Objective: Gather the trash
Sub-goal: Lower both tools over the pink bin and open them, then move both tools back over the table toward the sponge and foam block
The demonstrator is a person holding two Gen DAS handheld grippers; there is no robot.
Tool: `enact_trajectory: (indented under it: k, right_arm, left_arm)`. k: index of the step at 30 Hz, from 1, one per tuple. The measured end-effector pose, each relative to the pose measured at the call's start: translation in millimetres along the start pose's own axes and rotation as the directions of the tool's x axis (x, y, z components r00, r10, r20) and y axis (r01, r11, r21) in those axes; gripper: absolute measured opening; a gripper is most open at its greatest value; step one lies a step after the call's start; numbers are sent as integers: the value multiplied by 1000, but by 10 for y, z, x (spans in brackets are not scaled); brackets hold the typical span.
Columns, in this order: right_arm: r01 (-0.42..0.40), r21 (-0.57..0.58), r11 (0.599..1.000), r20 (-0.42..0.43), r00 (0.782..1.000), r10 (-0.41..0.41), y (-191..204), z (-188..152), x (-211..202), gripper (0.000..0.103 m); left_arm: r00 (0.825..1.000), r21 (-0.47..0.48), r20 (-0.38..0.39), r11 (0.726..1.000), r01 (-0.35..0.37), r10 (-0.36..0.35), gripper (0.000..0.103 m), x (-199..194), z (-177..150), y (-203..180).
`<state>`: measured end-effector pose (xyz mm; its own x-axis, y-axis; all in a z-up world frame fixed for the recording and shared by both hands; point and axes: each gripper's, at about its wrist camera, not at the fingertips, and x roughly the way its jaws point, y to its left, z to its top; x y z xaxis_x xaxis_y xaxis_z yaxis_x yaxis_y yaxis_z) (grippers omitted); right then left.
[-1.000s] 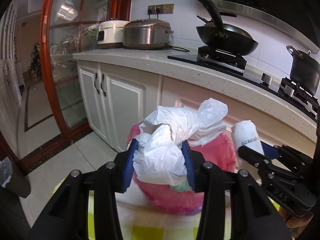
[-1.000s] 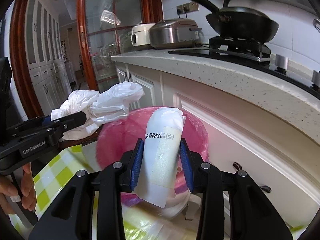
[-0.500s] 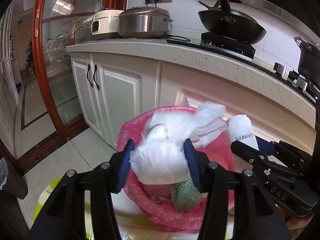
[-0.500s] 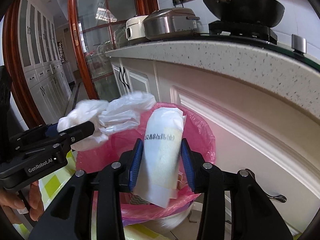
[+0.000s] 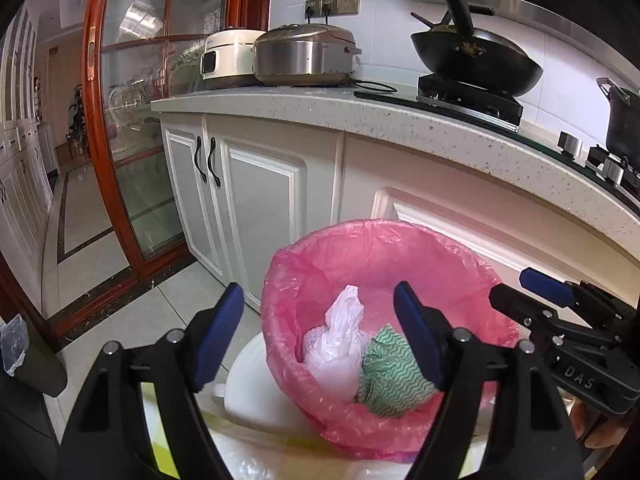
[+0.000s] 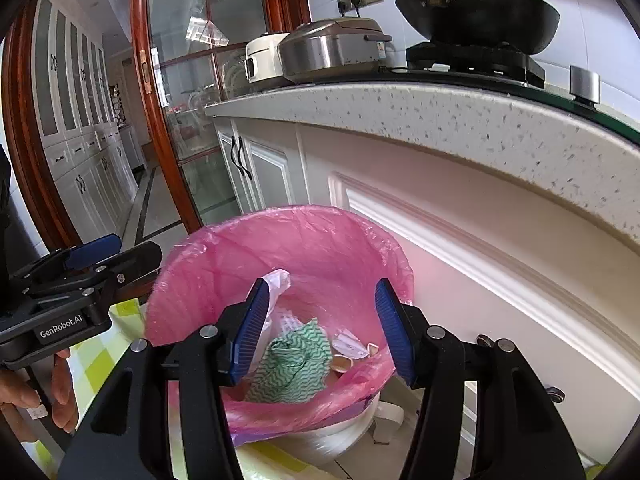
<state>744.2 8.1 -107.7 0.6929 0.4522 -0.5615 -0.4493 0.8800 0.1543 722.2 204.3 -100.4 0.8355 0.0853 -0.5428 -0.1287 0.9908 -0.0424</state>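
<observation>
A bin lined with a pink bag [image 5: 360,236] [image 6: 280,220] stands on the floor against the cabinet. Inside it lie a crumpled white plastic bag [image 5: 340,344] [image 6: 278,280], a green wavy-patterned cloth [image 5: 388,380] [image 6: 292,364] and a small white scrap [image 6: 348,344]. My left gripper [image 5: 318,300] hovers over the bin's near rim. Its jaws are opening and nothing is between them. My right gripper [image 6: 322,292] hangs above the bin mouth, its jaws also opening and empty. Each gripper shows at the edge of the other's view, the right gripper [image 5: 552,292] and the left gripper [image 6: 96,252].
A speckled stone counter [image 5: 400,120] juts out above the bin, carrying two rice cookers [image 5: 304,56] and a black wok [image 5: 476,60]. White cabinet doors [image 5: 256,208] stand behind it, a wood-framed glass door [image 5: 132,120] to the left. A yellow-checked cloth [image 6: 96,360] and a person's hand [image 6: 60,384] show at lower left.
Both grippers sank toward the bin and opened. The white plastic bag left the left gripper and the white labelled roll left the right; the bag now lies inside the pink liner.
</observation>
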Motion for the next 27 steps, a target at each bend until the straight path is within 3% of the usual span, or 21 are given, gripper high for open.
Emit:
enact_trajectory:
  k: [10,16,27]
  right_arm:
    - [-1,-32,999,-6,1000,0,130,4,-344,60]
    - [-21,-47,999,11,1000,21,237,-109,-741,70]
    - [-89,-43,995,-32,996,88,603,-798,-1383,77]
  left_arm:
    - [999,32,28,999,-22,21,89,-455,12,-29]
    - [999,23,37,999,-37,36,97,-857,-131,78]
    - [998,19,1,998,-62,62,98,-1610,-764,350]
